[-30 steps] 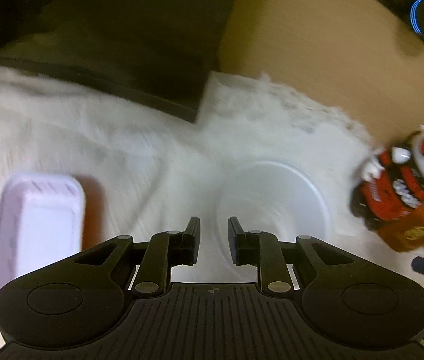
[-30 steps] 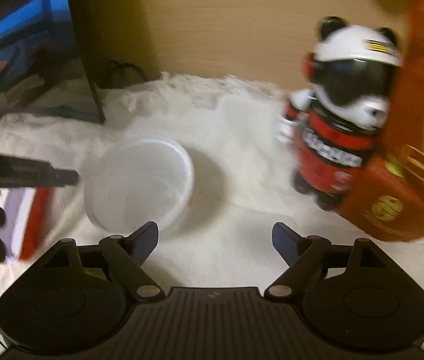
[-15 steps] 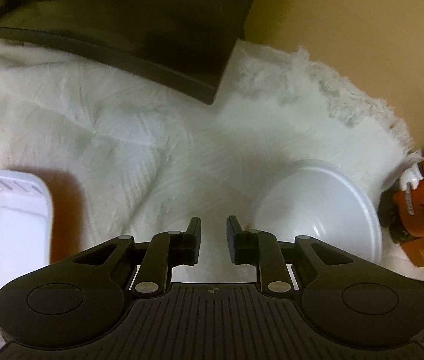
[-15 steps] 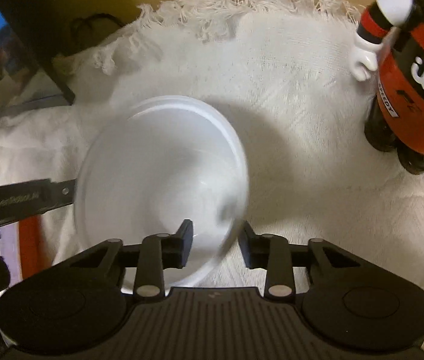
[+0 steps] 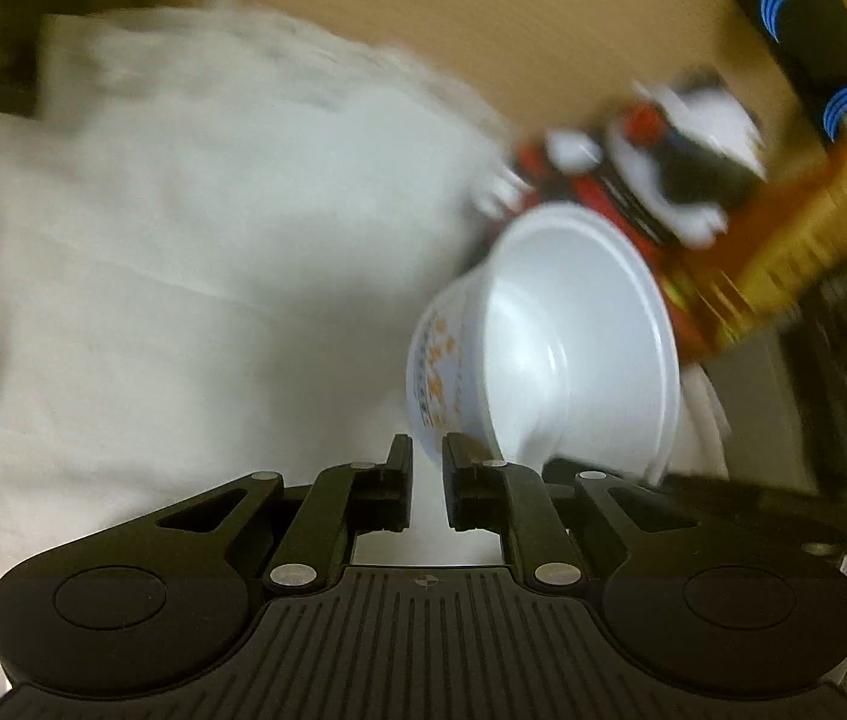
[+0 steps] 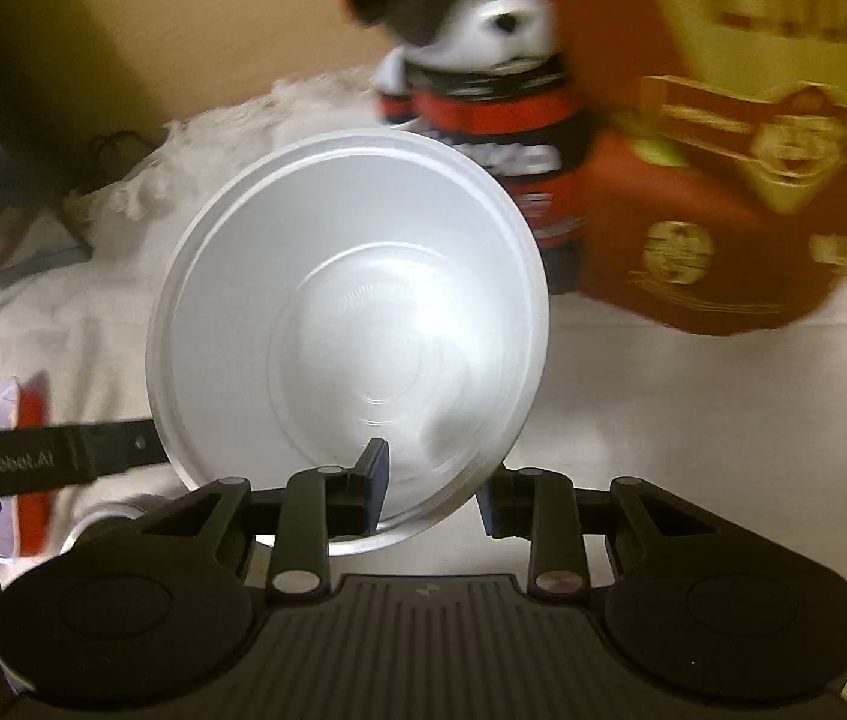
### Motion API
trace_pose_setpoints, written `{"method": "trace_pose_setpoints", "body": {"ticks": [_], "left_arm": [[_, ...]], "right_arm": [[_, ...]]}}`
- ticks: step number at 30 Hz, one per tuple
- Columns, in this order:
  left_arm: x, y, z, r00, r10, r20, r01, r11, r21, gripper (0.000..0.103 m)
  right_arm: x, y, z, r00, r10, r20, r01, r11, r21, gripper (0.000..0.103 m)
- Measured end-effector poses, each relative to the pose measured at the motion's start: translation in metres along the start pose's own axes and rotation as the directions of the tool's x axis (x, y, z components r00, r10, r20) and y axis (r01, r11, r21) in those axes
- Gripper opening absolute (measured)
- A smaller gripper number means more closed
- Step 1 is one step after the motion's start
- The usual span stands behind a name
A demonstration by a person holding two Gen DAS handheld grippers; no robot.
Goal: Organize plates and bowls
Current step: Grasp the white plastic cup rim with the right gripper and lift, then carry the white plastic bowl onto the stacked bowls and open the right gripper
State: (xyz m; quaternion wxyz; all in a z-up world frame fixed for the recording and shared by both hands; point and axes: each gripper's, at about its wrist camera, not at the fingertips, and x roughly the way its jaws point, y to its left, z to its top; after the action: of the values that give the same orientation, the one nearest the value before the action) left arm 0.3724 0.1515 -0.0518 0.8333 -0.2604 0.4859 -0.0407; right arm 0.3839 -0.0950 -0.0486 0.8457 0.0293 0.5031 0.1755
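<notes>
Left wrist view: looks down steeply along its own fingers [image 5: 399,468] over the white cloth [image 5: 183,276], close in; image blurred. Right wrist view: same steep downward aim, closer to the white bowl [image 6: 345,300], which fills mid-frame. Shared between views: bowl [image 5: 573,342], cloth, panda figure [image 6: 471,60] and red-gold box [image 6: 723,210] behind it.

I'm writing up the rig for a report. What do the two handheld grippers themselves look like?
Both are matte black plastic. The left gripper has a ribbed central body, two round side housings, linkage arms with silver pivot pins and flat rectangular fingers. The right gripper is built the same, with bluish pads on its fingers. In the right wrist view the left gripper's finger bears pale lettering, blurred.
</notes>
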Motion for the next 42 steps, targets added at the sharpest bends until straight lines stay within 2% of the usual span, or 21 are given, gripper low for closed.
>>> {"method": "trace_pose_setpoints", "body": {"ticks": [3,6,9,11,16,22,26,31,33,40,42], "left_arm": [[0.018,-0.017,-0.006,0.999,-0.002,-0.046,0.004,0.999,0.045,0.013],[0.037,-0.029,-0.012,0.996,-0.004,-0.088,0.011,0.997,0.081,0.013],[0.047,-0.028,-0.020,0.993,0.038,-0.114,-0.028,0.996,0.088,0.013],[0.048,-0.023,-0.021,0.992,0.051,-0.119,-0.042,0.996,0.076,0.013],[0.031,-0.016,-0.019,0.994,0.074,-0.085,-0.069,0.996,0.057,0.013],[0.010,-0.028,-0.018,0.999,0.029,-0.035,-0.027,0.997,0.076,0.015],[0.015,-0.039,-0.021,0.999,0.039,-0.037,-0.034,0.994,0.106,0.015],[0.023,-0.047,-0.018,0.999,0.039,-0.018,-0.037,0.994,0.100,0.015],[0.026,-0.049,-0.015,0.999,0.044,-0.011,-0.043,0.994,0.098,0.017],[0.038,-0.061,-0.007,0.999,0.039,-0.017,-0.036,0.992,0.119,0.020],[0.043,-0.063,-0.005,0.999,0.039,-0.019,-0.037,0.992,0.124,0.020]], "right_arm": [[-0.007,-0.020,-0.009,1.000,-0.003,0.001,0.003,0.999,0.035,0.030],[-0.005,-0.037,-0.019,0.998,-0.059,0.003,0.059,0.997,0.056,0.030],[0.005,-0.052,-0.030,0.992,-0.121,-0.023,0.122,0.990,0.073,0.030],[0.011,-0.063,-0.037,0.992,-0.116,-0.051,0.120,0.988,0.096,0.030],[0.019,-0.070,-0.042,0.992,-0.105,-0.065,0.112,0.987,0.117,0.030],[0.014,-0.068,-0.039,0.996,-0.086,-0.036,0.089,0.990,0.111,0.030],[0.009,-0.065,-0.043,0.996,-0.080,-0.031,0.083,0.990,0.111,0.030],[0.003,-0.069,-0.045,0.997,-0.076,-0.010,0.077,0.990,0.116,0.030],[0.001,-0.072,-0.044,0.997,-0.078,-0.005,0.078,0.989,0.122,0.031],[-0.010,-0.089,-0.038,0.995,-0.089,0.043,0.082,0.985,0.154,0.045],[-0.010,-0.094,-0.035,0.994,-0.099,0.046,0.090,0.982,0.166,0.045]]}}
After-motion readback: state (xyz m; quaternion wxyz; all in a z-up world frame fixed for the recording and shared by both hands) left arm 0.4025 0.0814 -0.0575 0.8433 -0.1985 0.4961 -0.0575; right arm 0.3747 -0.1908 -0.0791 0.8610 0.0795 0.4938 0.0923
